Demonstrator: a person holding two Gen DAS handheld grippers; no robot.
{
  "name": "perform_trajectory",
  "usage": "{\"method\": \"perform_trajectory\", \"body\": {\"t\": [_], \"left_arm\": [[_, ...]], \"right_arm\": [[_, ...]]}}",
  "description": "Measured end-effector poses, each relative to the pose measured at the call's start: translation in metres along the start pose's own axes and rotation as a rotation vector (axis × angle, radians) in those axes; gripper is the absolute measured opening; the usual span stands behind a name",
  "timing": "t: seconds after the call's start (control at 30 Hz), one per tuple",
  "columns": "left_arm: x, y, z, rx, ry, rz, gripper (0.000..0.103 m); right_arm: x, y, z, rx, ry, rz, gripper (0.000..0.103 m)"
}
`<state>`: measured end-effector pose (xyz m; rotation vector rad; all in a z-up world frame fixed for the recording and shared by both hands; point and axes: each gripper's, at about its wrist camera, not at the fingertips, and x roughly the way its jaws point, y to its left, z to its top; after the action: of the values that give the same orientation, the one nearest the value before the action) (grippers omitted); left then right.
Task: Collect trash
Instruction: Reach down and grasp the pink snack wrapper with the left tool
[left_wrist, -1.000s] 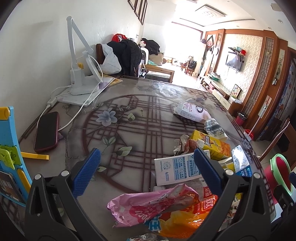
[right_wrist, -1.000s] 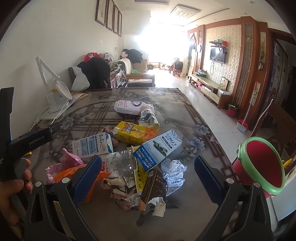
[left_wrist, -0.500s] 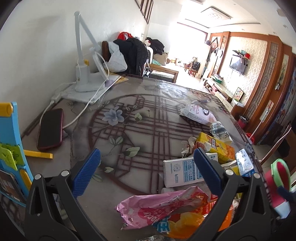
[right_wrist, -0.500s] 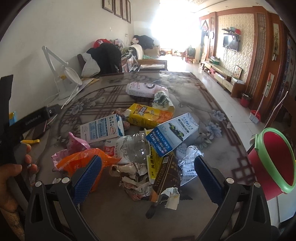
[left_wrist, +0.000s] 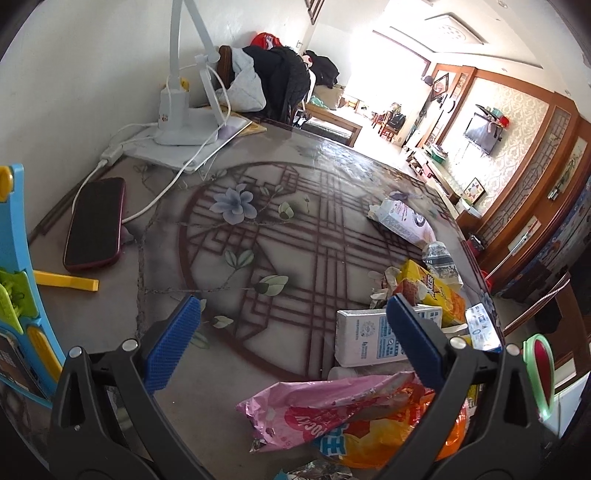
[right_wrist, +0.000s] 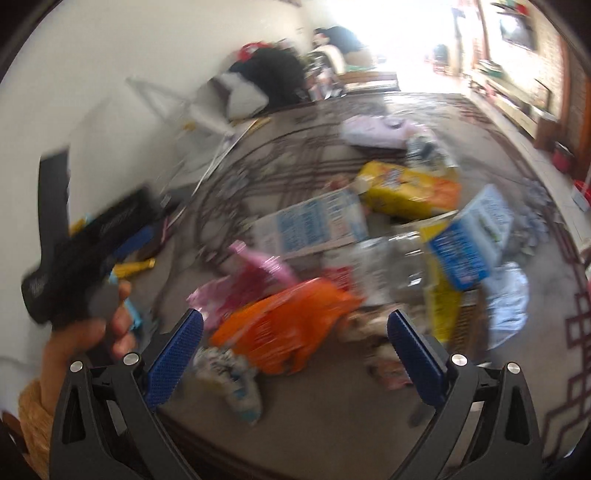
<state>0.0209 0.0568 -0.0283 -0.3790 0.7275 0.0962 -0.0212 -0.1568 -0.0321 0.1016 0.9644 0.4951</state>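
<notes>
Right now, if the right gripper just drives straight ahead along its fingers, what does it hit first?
Probably the orange wrapper. It lies between the open fingers of the right gripper and nearest to them, with the pink bag behind and to its left. The frame is motion-blurred and depth is unclear, so treat this as a best guess.

The left wrist camera looks low across the table (left_wrist: 295, 229) from its near edge toward the far living room. The blurred right wrist camera faces likewise, closer; both share the pink wrapper (left_wrist: 325, 410) (right_wrist: 255, 280) and white carton (left_wrist: 369, 339) (right_wrist: 310, 225).
</notes>
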Motion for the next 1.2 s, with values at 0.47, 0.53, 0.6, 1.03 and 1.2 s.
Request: {"method": "perform_trajectory", "body": {"t": [0.47, 0.53, 0.6, 1.03, 1.2], "left_arm": [[0.004, 0.003, -0.001, 0.031, 0.036, -0.05, 0.087], [0.006, -0.007, -0.003, 0.079, 0.057, -0.069, 0.083], [0.009, -0.019, -0.008, 0.138, 0.094, -0.091, 0.082], [0.021, -0.051, -0.036, 0.352, 0.26, -0.169, 0.066], [0.004, -0.055, -0.042, 0.479, 0.266, -0.185, 0.083]], "right_arm": [[-0.001, -0.011, 0.007, 0.072, -0.08, 0.058, 0.027], [-0.025, -0.025, 0.008, 0.092, -0.136, 0.06, 0.027], [-0.044, -0.038, 0.009, 0.11, -0.18, 0.046, 0.027], [-0.08, -0.077, 0.002, 0.17, -0.236, 0.008, 0.029], [-0.08, -0.077, -0.001, 0.161, -0.244, -0.008, 0.03]]}}
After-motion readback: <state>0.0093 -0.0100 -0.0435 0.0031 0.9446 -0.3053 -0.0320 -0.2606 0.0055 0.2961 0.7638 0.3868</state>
